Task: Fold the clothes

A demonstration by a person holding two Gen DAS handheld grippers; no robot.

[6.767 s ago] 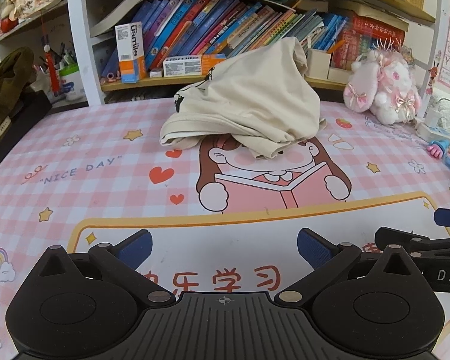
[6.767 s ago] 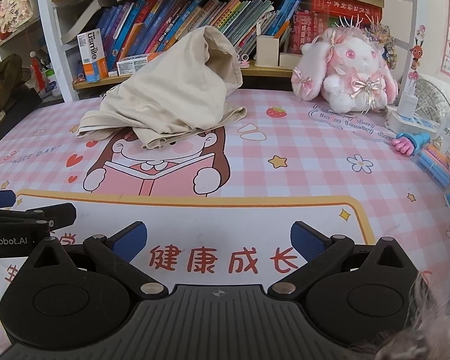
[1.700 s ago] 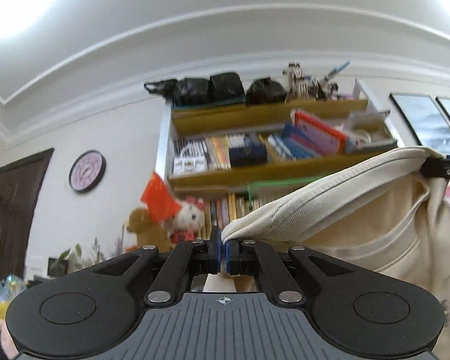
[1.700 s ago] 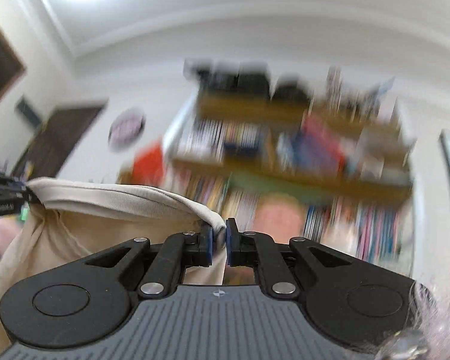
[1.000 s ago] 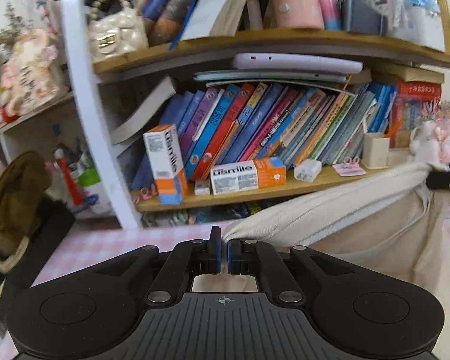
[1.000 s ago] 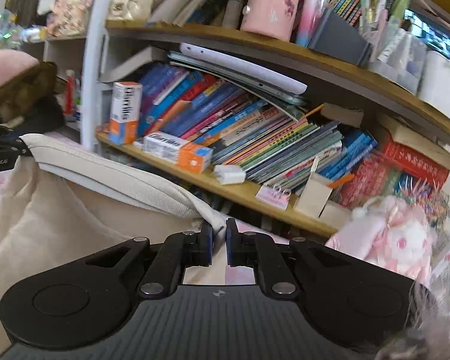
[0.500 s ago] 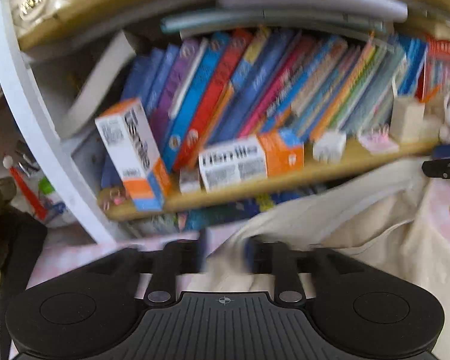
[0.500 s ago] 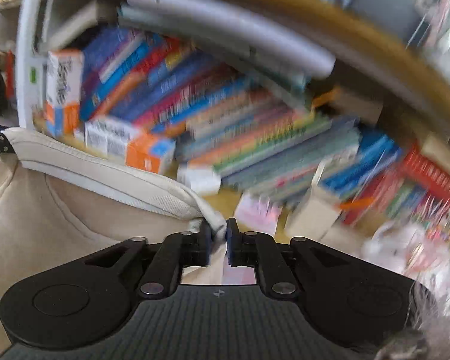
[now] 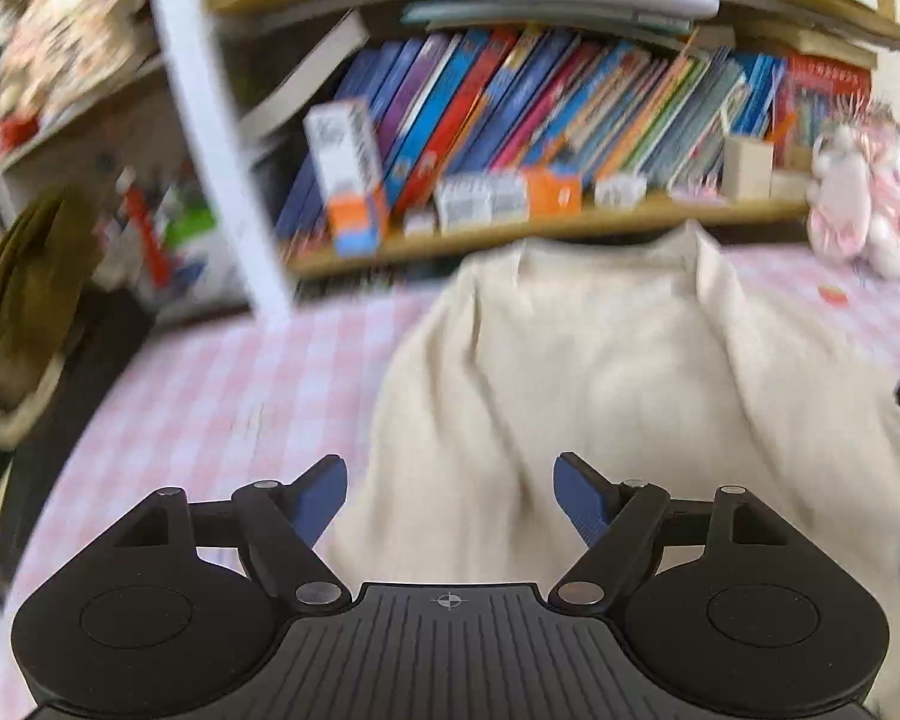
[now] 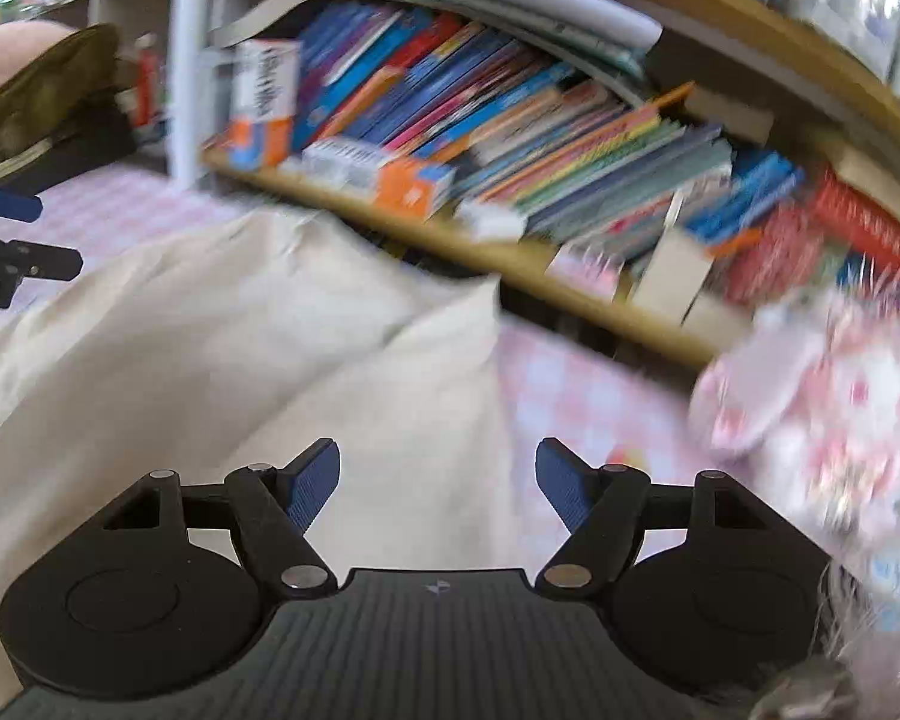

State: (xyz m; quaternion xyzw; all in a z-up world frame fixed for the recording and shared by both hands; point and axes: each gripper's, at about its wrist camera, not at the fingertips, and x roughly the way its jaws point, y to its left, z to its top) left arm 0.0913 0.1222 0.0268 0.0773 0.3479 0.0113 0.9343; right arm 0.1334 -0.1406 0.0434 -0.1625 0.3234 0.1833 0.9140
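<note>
A cream garment lies spread on the pink checked mat, reaching back toward the bookshelf; both views are blurred by motion. My left gripper hovers over its near left part, jaws opening, blue pads wide apart and clear of the cloth. In the right wrist view the same garment fills the left half. My right gripper hangs above its right edge, jaws opening, with nothing pressed between the pads. The left gripper's fingers show at the far left of that view.
A bookshelf packed with books and small boxes runs along the mat's far edge. A pink and white plush rabbit sits at the far right, also seen as the plush. A brown garment hangs at the left.
Both grippers have let go of the garment's collar edge and opened. The cloth dropped onto the mat and both cameras tipped downward.
</note>
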